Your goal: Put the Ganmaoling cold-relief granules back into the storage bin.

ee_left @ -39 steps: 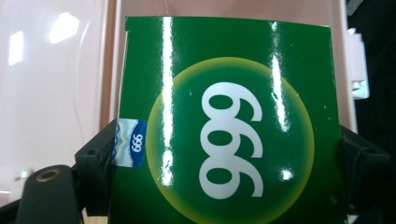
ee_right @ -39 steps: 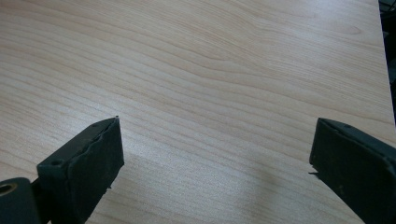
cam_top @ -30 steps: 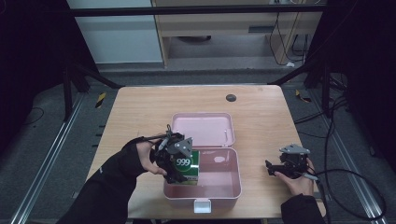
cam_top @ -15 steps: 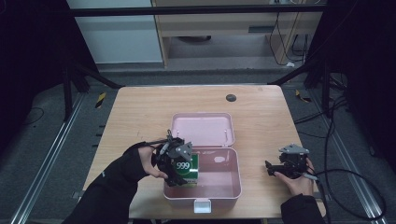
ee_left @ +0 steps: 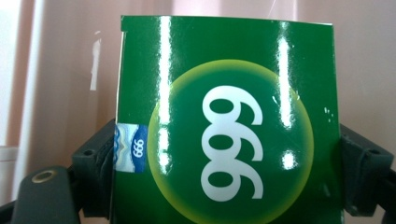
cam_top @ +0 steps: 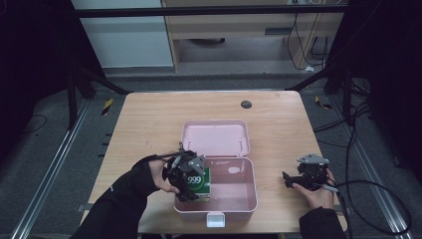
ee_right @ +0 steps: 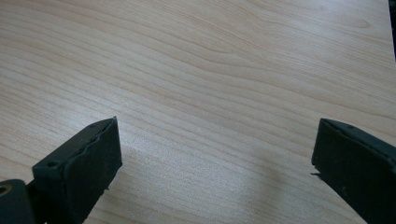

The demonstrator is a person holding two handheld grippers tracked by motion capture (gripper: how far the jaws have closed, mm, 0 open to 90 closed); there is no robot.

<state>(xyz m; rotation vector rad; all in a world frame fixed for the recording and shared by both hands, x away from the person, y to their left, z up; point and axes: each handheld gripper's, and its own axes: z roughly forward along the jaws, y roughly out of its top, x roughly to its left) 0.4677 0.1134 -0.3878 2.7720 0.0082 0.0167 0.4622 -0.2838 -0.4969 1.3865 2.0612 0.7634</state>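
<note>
A glossy green carton (cam_top: pixel 201 183) printed "999" stands upright in the left part of an open pink lunch box (cam_top: pixel 252 198). My left gripper (cam_top: pixel 194 186) comes in from the left and is shut on it. In the left gripper view the carton (ee_left: pixel 224 140) sits between the black pads (ee_left: pixel 95 163), which lie against both its sides. The jaws have just been opening slightly, with the carton still between them. My right gripper (cam_top: pixel 288 180) rests low over the bare table to the right of the box. Its jaws (ee_right: pixel 215 163) stand wide open with nothing between them.
The box's pink lid (cam_top: pixel 215 137) lies flat behind the base, and a white latch (cam_top: pixel 215 218) sticks out at the front. A small dark round mark (cam_top: pixel 246 104) sits near the wooden table's (cam_top: pixel 144 124) far edge. A cable (cam_top: pixel 378 199) trails off the right gripper.
My left gripper has sunk with the green carton, lower into the pink box. The right gripper has stayed where it was.
</note>
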